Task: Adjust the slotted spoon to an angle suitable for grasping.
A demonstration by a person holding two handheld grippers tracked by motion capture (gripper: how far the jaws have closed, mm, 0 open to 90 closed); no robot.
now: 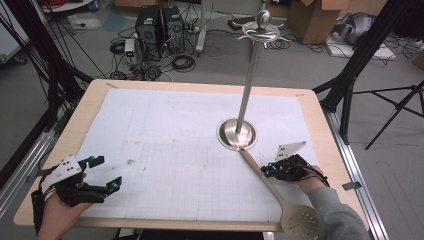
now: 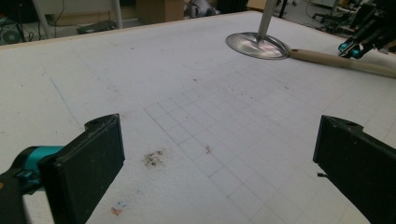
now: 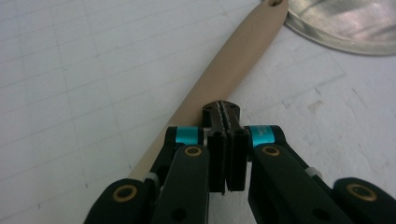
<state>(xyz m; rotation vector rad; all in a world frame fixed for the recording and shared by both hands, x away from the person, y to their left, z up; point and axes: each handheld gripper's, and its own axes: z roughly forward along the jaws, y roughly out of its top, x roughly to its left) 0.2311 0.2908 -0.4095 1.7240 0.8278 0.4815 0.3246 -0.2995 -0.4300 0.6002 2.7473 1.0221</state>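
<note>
A beige slotted spoon [image 1: 280,197] lies on the white gridded mat, its perforated head [image 1: 299,220] hanging past the table's front edge. Its handle tip touches the round base [image 1: 226,141] of a tall metal stand with hooks at the top [image 1: 262,31]. My right gripper [image 1: 267,171] is shut with nothing between its jaws; in the right gripper view its tip [image 3: 223,108] sits right over the spoon handle [image 3: 233,60]. My left gripper [image 1: 107,172] stands open at the table's front left, its wide-apart jaws [image 2: 219,140] empty over bare mat.
The white mat [image 1: 165,125] covers most of the wooden table [image 1: 90,95]. A small dark smudge [image 2: 153,158] marks the mat ahead of the left gripper. Tripod legs, computers and cables stand on the floor beyond the table.
</note>
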